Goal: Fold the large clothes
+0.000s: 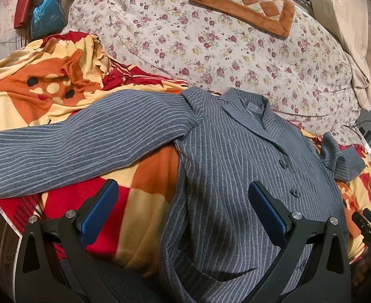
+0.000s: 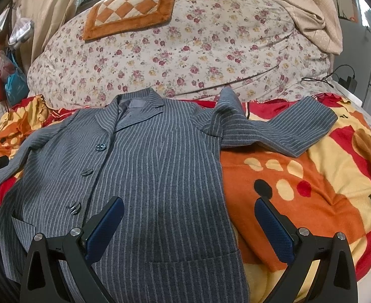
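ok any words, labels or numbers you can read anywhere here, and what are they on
"lo": black letters on the blanket at the right edge of the right wrist view, cut off by the frame.
Print on the blue bag: too blurred to read.
Grey tag inside the jacket collar: no text readable.
Marks near the jacket hem in the left wrist view: too small to read.

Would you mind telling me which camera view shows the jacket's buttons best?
The right wrist view: three buttons run unobstructed down the striped jacket. The left wrist view shows only two buttons, the front below them hidden behind the open left gripper.
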`<move>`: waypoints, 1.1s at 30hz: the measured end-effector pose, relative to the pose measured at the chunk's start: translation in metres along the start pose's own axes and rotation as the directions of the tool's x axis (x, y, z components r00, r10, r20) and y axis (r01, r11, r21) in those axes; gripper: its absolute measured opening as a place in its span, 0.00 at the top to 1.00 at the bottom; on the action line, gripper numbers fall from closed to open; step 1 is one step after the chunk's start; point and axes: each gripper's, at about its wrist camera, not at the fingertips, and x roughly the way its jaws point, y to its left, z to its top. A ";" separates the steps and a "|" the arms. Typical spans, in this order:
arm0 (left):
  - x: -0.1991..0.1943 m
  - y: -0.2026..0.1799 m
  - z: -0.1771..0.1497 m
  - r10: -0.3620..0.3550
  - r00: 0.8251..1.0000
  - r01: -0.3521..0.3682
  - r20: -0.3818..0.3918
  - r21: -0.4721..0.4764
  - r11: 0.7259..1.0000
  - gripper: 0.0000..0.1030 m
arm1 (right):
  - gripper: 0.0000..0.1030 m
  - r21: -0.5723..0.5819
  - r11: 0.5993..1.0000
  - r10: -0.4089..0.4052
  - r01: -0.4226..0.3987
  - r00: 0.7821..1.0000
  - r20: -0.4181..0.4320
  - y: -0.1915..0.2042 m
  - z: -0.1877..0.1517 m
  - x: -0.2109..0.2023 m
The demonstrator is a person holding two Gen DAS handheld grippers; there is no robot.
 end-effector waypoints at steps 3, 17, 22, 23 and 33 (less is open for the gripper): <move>0.000 0.000 0.000 -0.001 1.000 0.001 0.001 0.000 1.000 0.01 | 0.00 -0.002 1.000 0.000 0.000 1.000 0.002 0.001 -0.001 0.000; 0.000 0.001 0.000 -0.002 1.000 0.002 -0.001 -0.002 1.000 0.01 | 0.00 -0.001 1.000 -0.002 0.002 1.000 0.002 0.001 0.000 0.000; 0.004 0.002 -0.001 0.008 1.000 -0.008 -0.014 -0.004 1.000 0.01 | 0.00 -0.025 0.999 0.047 -0.047 0.999 0.000 0.000 0.022 -0.003; 0.005 0.002 -0.001 0.013 1.000 -0.013 -0.021 -0.004 1.000 0.01 | 0.00 -0.039 0.998 0.053 -0.053 0.999 0.009 0.001 0.028 -0.004; 0.012 -0.004 -0.002 0.063 0.997 -0.062 -0.042 0.023 0.998 0.00 | 0.00 -0.096 0.990 0.108 -0.108 0.994 -0.002 0.000 0.059 0.034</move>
